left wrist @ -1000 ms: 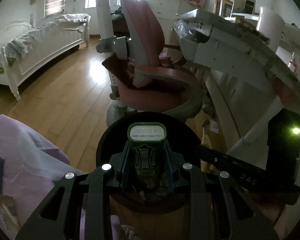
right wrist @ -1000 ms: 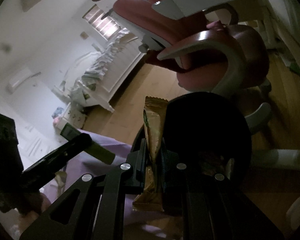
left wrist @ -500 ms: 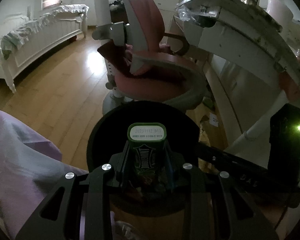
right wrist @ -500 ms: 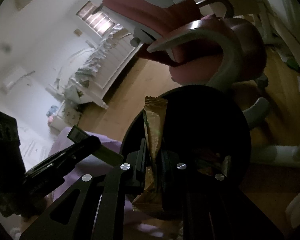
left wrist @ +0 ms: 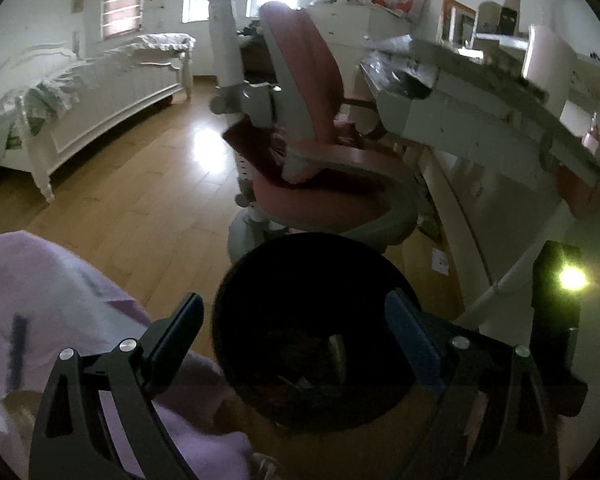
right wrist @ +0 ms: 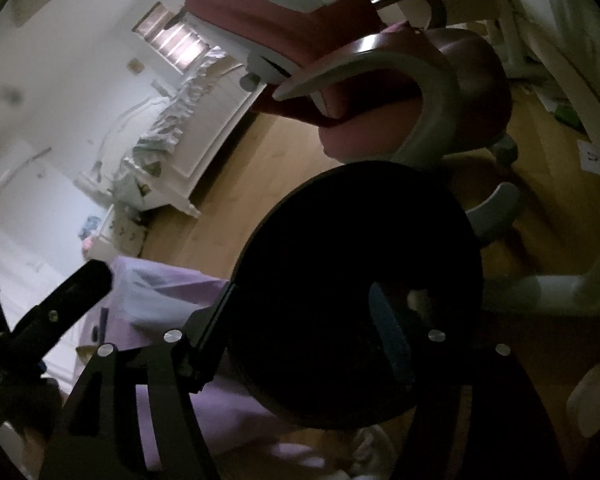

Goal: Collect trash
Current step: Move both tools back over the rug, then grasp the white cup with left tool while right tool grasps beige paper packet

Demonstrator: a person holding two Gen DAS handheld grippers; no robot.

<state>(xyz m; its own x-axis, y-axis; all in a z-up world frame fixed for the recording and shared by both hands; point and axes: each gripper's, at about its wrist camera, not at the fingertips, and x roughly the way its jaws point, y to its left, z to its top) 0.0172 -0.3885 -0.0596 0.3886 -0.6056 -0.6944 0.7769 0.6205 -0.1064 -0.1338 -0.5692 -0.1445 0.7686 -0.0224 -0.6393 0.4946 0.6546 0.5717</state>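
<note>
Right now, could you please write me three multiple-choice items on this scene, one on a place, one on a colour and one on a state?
1. Where does the black bin stand?
A. On the bed
B. On the wooden floor in front of the chair
C. On the desk

2. What colour is the chair padding?
A. Pink
B. Green
C. Yellow

3. How do the left gripper and right gripper stand?
A. Both clamped on trash
B. One open, one shut
C. Both open and empty

Answers: 1 B, floorboards surround the bin, with the chair beyond it. 2 A, seat and back look pink. 3 C, both sets of jaws are spread wide above the bin with nothing between them.
</note>
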